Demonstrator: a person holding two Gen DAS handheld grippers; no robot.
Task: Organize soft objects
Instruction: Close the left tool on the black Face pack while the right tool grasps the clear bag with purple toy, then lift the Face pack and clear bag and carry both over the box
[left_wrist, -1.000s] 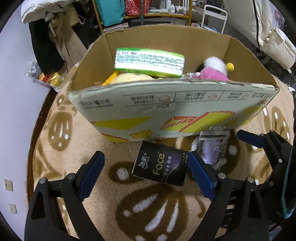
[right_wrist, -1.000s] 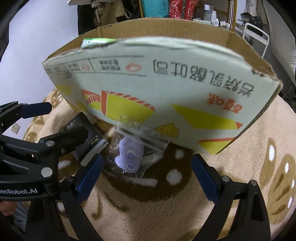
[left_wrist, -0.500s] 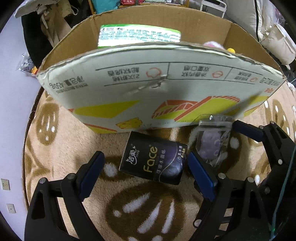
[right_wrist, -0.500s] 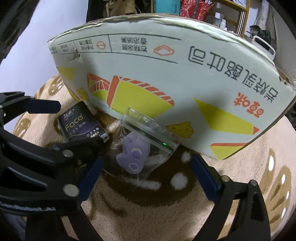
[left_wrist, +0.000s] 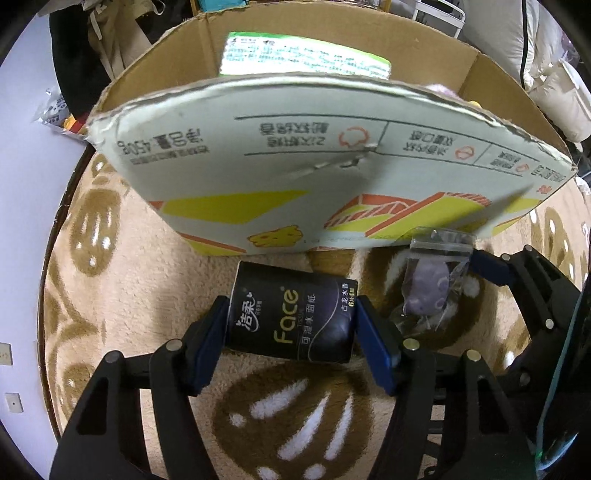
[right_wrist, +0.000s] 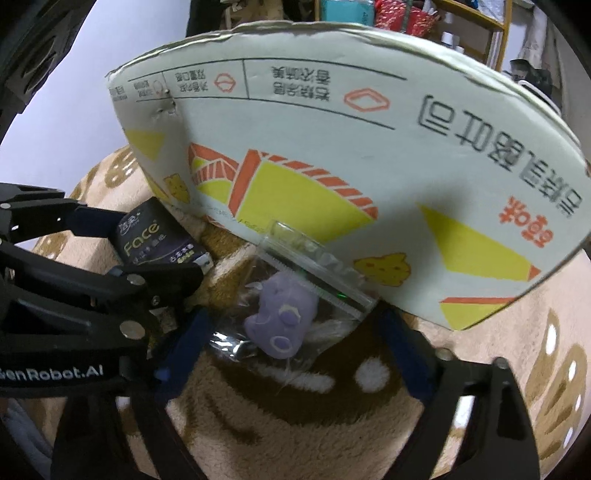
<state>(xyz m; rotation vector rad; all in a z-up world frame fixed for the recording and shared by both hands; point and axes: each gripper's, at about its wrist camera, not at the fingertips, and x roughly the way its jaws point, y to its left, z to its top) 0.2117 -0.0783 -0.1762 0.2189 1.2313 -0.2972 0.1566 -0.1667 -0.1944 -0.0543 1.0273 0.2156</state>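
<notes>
A deep, fuzzy pile was shown by the rug (left_wrist: 155, 295). The box (left_wrist: 295, 177) was made of corrugated cardboard, its printed face matt and its top edge torn rough. The tissue pack (left_wrist: 291, 317) was wrapped in glossy black film, and the purple toy (right_wrist: 280, 317) was sealed in a clear, crinkled plastic bag (right_wrist: 314, 266).

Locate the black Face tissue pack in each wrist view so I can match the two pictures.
Left wrist view: the black tissue pack lies lower centre on the rug, between the closing left gripper fingers.
Right wrist view: it sits at middle left, partly hidden behind the left gripper's black frame.
Shared landmark: the bagged purple toy beside it, below the cardboard box.
</notes>
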